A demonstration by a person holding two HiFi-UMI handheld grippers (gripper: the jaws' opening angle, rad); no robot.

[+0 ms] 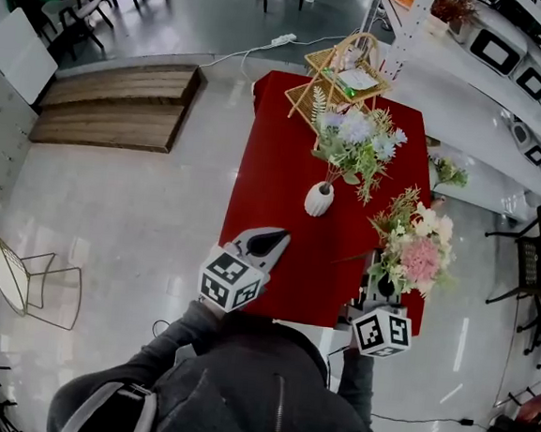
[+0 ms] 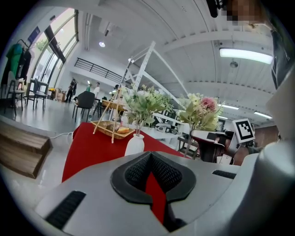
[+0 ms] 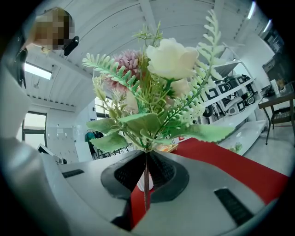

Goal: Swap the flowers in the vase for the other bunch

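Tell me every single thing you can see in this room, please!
table: one, red, middle of the floor
vase: one, white, standing mid-table
flowers in the vase: one bunch, pale blue and white, green leaves
other bunch: one, pink and cream, held up at the table's near right corner
basket: one, light wicker, at the table's far end
wooden platform: one, brown, on the floor left of the table
wire chair: one, pale, near left
shelves: white, along the right side
left gripper: one, grey, shut, empty
right gripper: one, grey, shut on the other bunch's stem
jacket: one, dark grey, on the person
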